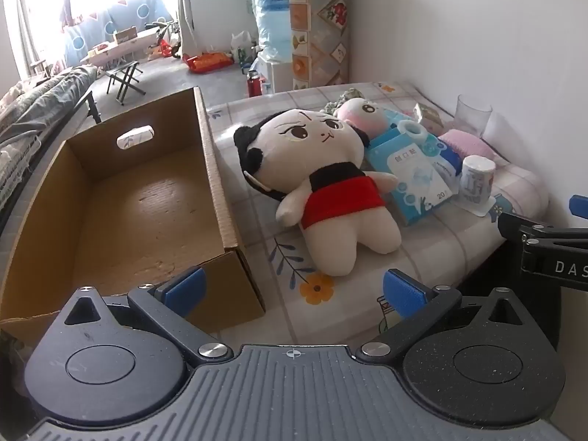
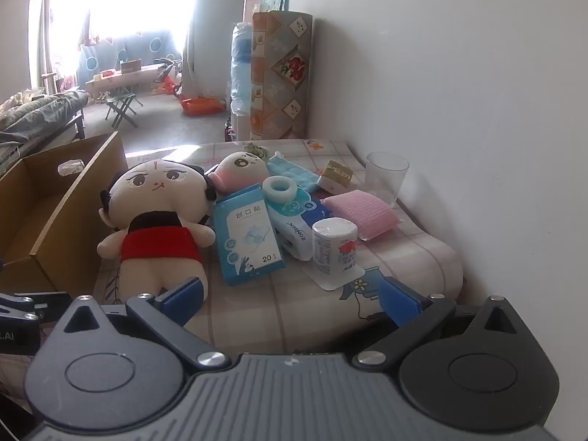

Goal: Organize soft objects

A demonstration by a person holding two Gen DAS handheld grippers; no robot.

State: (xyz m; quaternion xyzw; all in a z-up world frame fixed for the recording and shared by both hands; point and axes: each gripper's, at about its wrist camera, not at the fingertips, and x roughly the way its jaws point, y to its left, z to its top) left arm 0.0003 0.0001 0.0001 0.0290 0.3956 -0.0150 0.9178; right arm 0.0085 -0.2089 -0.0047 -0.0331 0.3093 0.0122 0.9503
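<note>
Blown-out window [image 2: 121,3] glare, fisheye-warped edges

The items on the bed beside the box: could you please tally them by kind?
Plush toys: 2 (big doll, pink plush)
Blue packs: 2 (plaster box, wipes pack)
Pink sponge: 1
Yogurt cup: 1
Clear glass: 1
Tape ring: 1
Total: 8

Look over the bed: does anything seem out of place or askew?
The blue plaster box lies tilted, propped on the red-dressed plush doll and a tissue pack. The cardboard box holds nothing.
</note>
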